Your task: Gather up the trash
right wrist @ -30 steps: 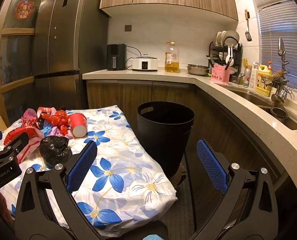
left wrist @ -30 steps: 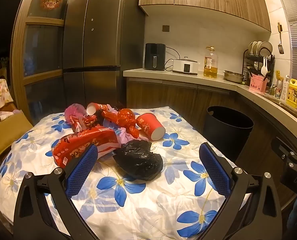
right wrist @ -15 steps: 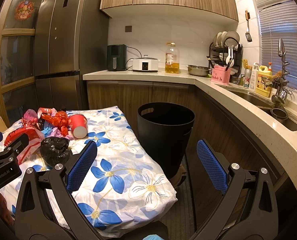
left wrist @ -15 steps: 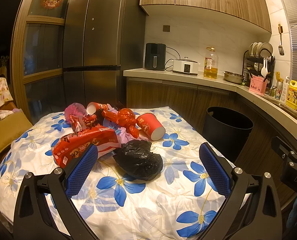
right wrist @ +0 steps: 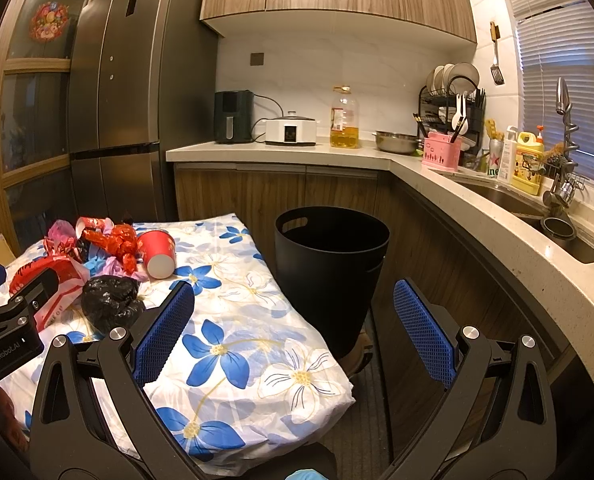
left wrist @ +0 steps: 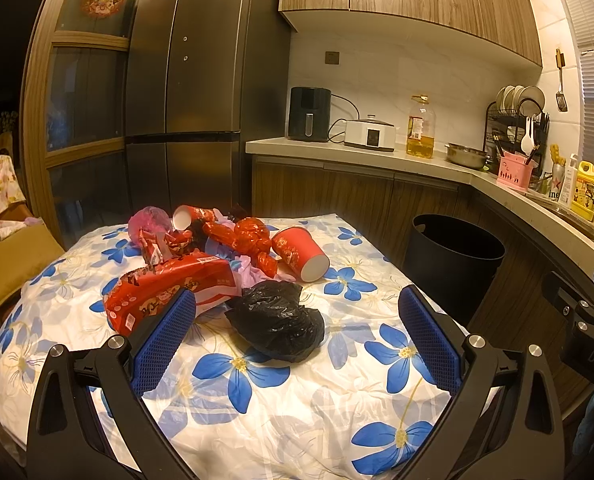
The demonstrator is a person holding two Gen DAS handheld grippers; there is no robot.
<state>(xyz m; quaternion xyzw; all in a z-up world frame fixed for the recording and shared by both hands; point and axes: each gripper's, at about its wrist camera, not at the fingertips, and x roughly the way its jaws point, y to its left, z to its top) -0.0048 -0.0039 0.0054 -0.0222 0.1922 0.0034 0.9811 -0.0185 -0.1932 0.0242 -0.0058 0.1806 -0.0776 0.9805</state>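
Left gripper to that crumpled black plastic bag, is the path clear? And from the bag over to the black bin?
Nothing visible blocks either. The open left gripper faces the crumpled black plastic bag directly. The round black bin stands open-topped beside the floral-clothed table.

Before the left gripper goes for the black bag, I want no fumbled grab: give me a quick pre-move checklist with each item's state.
1. Left gripper jaws wide open, holding nothing: ok.
2. Black plastic bag sits between and ahead of the jaws, unobstructed: ok.
3. Bag clear of the red snack package: cannot tell, edges look close.
4. Black trash bin upright, mouth open: ok.
5. Right gripper open, holding nothing, off the table's side: ok.
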